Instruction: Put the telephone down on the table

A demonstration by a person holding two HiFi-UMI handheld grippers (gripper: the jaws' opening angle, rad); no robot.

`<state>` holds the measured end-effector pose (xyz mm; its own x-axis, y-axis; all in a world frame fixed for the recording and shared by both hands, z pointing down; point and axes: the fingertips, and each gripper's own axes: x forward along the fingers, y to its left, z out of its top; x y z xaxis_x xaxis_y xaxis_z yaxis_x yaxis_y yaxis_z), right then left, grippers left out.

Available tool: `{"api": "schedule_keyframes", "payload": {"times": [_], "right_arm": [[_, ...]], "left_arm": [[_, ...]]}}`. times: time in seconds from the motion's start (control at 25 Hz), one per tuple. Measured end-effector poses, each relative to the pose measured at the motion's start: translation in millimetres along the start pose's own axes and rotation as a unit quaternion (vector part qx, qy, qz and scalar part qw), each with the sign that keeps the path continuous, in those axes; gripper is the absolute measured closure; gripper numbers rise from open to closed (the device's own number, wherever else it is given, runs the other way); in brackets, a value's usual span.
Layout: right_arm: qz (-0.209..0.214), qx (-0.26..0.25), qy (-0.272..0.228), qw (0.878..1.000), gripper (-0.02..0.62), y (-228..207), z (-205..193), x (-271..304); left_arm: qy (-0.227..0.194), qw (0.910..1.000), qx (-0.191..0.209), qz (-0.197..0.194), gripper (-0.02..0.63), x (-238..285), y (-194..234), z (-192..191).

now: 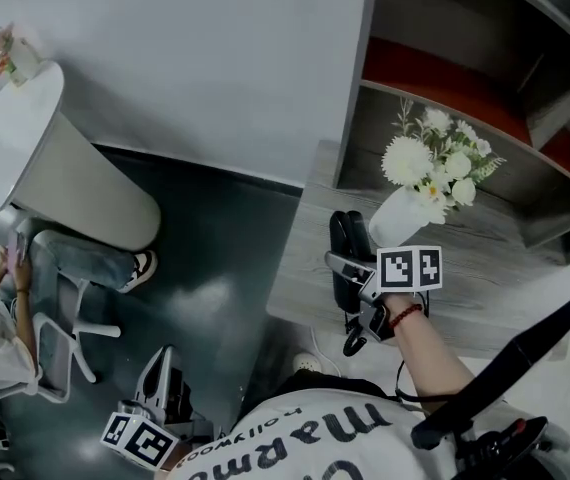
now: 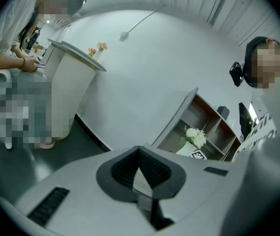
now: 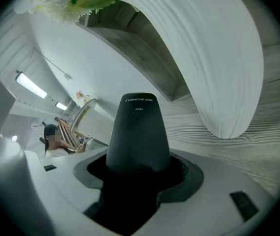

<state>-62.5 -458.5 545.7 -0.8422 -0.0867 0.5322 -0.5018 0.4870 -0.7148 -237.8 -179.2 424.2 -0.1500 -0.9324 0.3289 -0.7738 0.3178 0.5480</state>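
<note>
At the table [image 1: 300, 278], right gripper [image 1: 353, 266] clasps the telephone [image 1: 343, 230], forearm [image 1: 433, 356] outstretched

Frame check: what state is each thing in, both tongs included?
left tongs: shut, empty.
right tongs: shut on the telephone.
telephone: gripped, low over the table; touching it or not, unclear.
vase: upright on the table, holding white flowers.

Telephone [image 3: 138, 132] shows smooth, matt black plastic; table [image 1: 305, 288] comes up as grey wood with clear, streaky grain; vase [image 1: 397, 223] looks white, finely ribbed, matt
</note>
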Motion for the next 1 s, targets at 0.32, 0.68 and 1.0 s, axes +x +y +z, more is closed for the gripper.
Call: {"api": "schedule_keyframes", "payload": {"times": [0.32, 0.68, 1.0], "right_arm": [[-0.032, 0.009, 0.023, 0.999, 0.313, -19.1, -11.4, 12.4], [-0.046, 0.022, 0.039, 0.998, 0.311, -29.4, -23.9, 20.7], [-0.062, 0.017, 0.052, 0.997, 0.311, -35.5, -34.7, 25.7]], "left_arm": [[0.005, 1.0000, 0.000, 0.002, 0.597, 2.8, 1.1, 0.4], [0.012, 0.9999, -0.001, 0.002, 0.597, 5.1, 6.6, -2.9], [0.013, 0.9999, 0.009, 0.002, 0.597, 5.1, 11.8, -2.8]]}}
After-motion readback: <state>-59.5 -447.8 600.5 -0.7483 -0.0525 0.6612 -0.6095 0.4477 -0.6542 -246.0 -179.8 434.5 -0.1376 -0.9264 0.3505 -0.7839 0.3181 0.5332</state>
